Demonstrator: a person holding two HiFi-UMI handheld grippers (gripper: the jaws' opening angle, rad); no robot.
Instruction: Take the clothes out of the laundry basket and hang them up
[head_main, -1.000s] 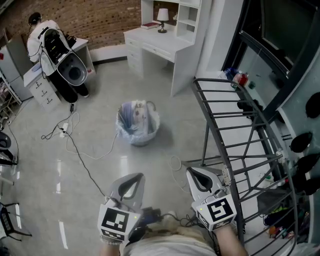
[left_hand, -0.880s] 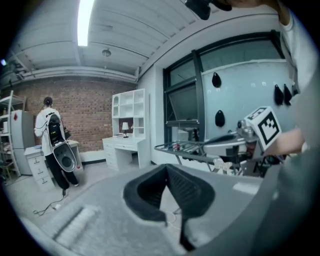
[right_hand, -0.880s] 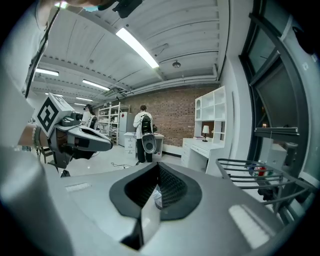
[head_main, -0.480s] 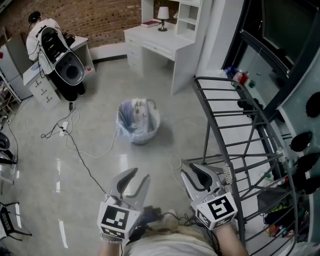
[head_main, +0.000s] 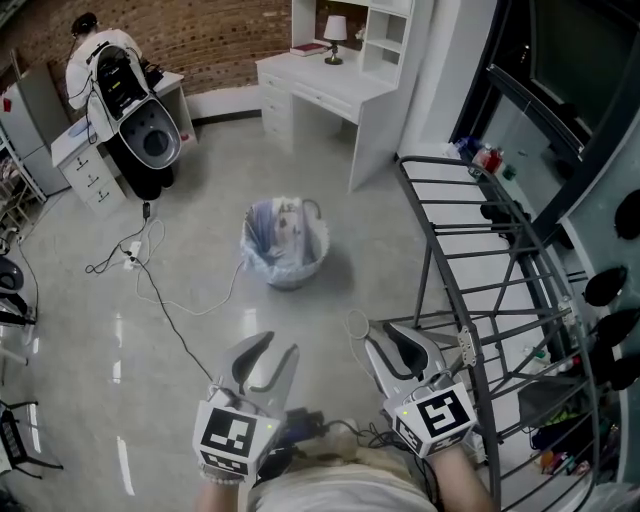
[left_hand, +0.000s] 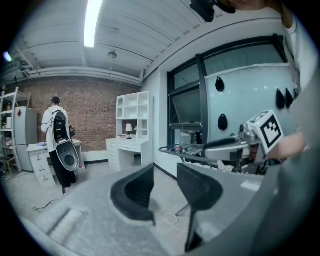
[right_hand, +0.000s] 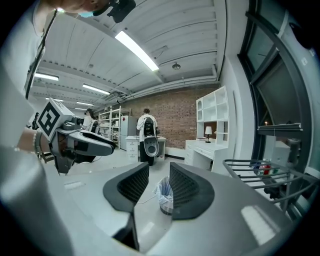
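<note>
Laundry basket (head_main: 287, 272) sits well ahead of the left tool (head_main: 273, 348), jaws apart.

Two hand-held grippers (head_main: 272, 350) (head_main: 386, 340), one laundry basket (head_main: 297, 266), one drying rack (head_main: 433, 158), one desk (head_main: 315, 85), one person (head_main: 105, 55)

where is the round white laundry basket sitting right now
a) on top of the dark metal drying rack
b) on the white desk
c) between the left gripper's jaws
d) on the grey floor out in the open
D: the round white laundry basket stands on the grey floor, apart from the white desk and the dark metal drying rack.
</note>
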